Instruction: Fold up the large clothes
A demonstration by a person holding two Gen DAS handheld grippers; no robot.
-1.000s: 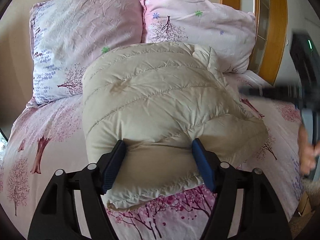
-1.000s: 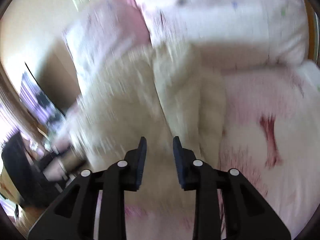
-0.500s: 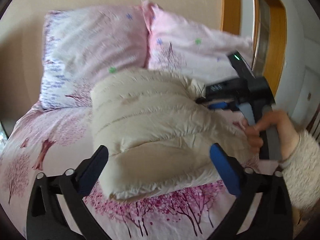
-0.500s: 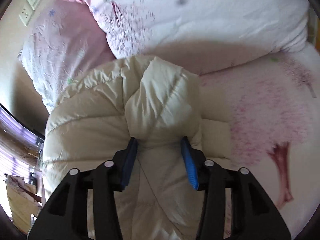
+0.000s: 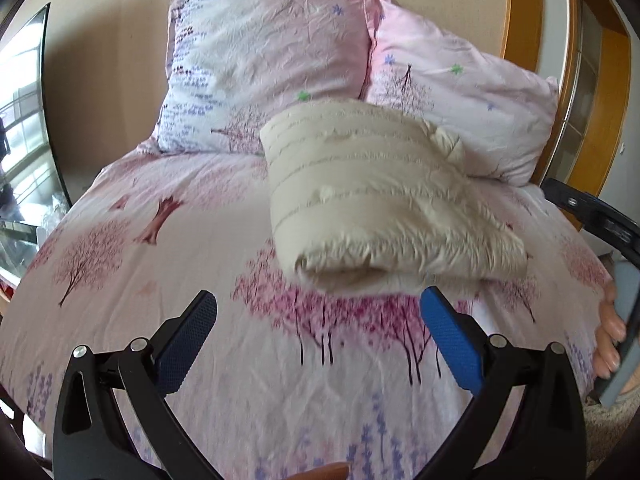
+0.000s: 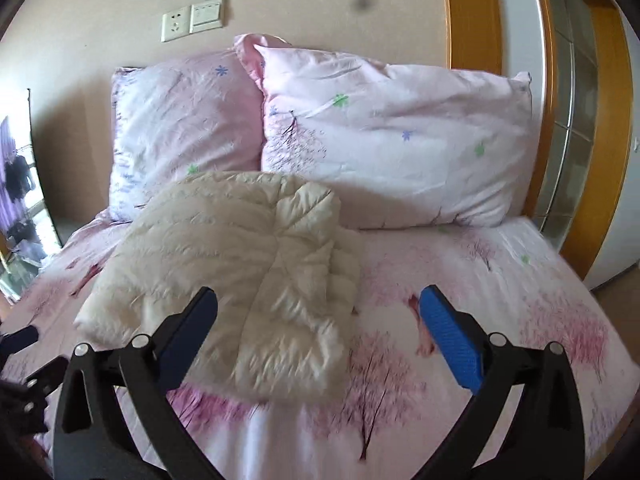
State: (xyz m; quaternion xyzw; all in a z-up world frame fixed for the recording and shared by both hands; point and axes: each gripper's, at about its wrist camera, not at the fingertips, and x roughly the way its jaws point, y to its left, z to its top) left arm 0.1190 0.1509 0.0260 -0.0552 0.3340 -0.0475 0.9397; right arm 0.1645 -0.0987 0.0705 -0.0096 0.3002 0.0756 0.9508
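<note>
A cream quilted down jacket [image 5: 380, 200] lies folded into a thick bundle on the pink tree-print bed sheet [image 5: 180, 240], just in front of the pillows. My left gripper [image 5: 318, 296] is open and hangs short of the bundle's near edge, with only sheet between its blue pads. In the right wrist view the jacket [image 6: 240, 260] lies ahead and to the left. The jaws of my right gripper [image 6: 318, 292] are opening wide, pulled back from the jacket and touching nothing. A hand [image 5: 608, 340] holds that gripper at the right edge of the left wrist view.
Two pink pillows [image 6: 180, 128] [image 6: 392, 140] lean against the beige wall behind the jacket. A socket and a switch [image 6: 192, 20] sit on the wall above them. A wooden door frame [image 6: 472, 16] stands to the right of the bed, and a window [image 5: 20, 128] to the left.
Both grippers let go of the jacket and drew back from it. The left jaws spread wide first, then the right ones. The bundle now lies free on the bed.
</note>
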